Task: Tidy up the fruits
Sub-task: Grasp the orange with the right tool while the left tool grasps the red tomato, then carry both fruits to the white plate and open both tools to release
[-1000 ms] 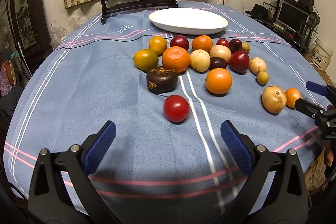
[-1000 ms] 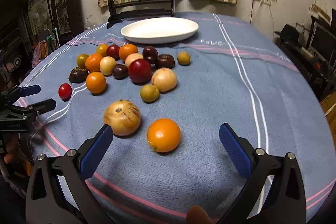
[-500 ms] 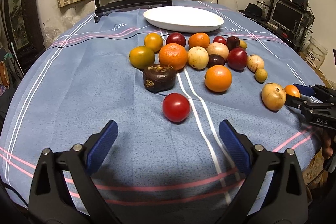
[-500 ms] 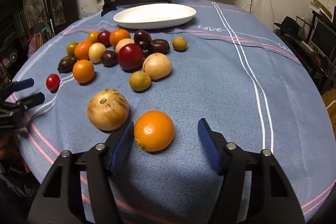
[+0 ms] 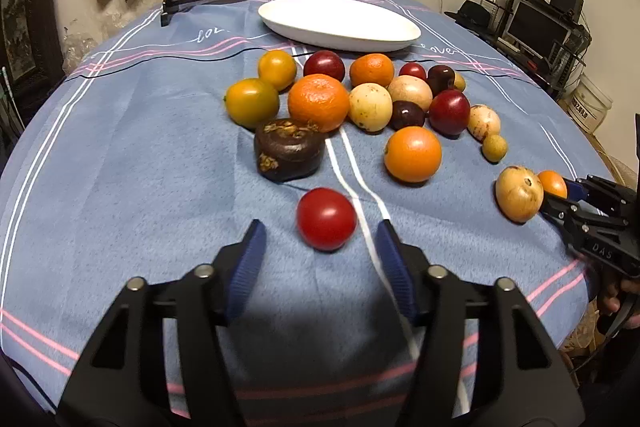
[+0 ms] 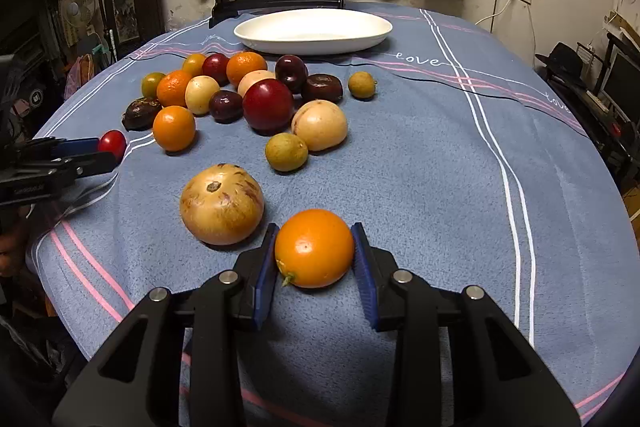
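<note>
**Two fruits, two grippers, the plate straight ahead**

On your left, the left gripper (image 5: 320, 247) has just been closing, yet its blue pads (image 5: 248, 267) do not touch the red tomato (image 5: 326, 219). The tomato sits just ahead of the fingertips, slightly toward the right pad, so you likely need to push forward before clamping. On your right, the right gripper (image 6: 314, 259) has just been closing too, and its pads now press both sides of the small orange (image 6: 314, 249), which rests on the blue tablecloth (image 6: 420, 167) beside the tan speckled fruit (image 6: 221, 203). The white plate (image 6: 313, 30) lies beyond the fruit pile, dead ahead; the right hand looks readier to lift and carry.
</note>
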The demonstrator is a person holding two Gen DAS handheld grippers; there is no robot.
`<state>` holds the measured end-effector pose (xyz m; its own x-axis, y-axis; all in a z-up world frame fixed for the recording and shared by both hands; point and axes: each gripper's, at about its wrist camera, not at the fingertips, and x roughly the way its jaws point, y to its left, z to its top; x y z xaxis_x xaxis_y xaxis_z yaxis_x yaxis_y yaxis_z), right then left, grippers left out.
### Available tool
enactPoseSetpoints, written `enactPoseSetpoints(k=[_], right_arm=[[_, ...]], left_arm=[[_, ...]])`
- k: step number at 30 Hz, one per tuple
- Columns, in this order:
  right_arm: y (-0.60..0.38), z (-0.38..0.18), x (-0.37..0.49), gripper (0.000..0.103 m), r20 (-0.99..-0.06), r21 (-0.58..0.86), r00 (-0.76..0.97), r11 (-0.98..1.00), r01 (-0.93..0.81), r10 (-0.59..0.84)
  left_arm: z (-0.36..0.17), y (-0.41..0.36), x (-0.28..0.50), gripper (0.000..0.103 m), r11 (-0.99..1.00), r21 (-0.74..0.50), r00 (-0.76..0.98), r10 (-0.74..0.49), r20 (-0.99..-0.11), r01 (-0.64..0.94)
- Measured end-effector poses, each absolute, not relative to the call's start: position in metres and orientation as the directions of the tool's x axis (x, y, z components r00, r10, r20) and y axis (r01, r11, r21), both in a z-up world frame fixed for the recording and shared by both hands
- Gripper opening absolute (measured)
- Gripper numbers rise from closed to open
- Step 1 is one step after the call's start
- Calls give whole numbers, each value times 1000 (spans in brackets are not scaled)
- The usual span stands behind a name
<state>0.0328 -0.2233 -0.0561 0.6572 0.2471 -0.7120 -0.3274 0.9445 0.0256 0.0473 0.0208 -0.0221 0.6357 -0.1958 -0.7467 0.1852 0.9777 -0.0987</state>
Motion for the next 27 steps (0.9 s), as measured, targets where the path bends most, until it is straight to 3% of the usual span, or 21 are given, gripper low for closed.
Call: enactPoseSetpoints(k=[2,16,24,27], right_arm=[[-224,-56,32,37,-711,25,658,944,-328,248],[-225,-57,34,37,-708,42,656,944,-328,260],[-225,-57,33,36,-708,43,657,944,-327,260],[-225,-58,33,36,-708,44,657,944,-327,261]], left_arm=[[-23,21,53,48,978,-100,629,-193,-753,180],[-26,15,61,47,984,-69,615,-157,-773,165],[-26,14,60,31,983,-63,619,-158,-769,172],[-26,14,59,30,982,-67,620,-163,-767,174]])
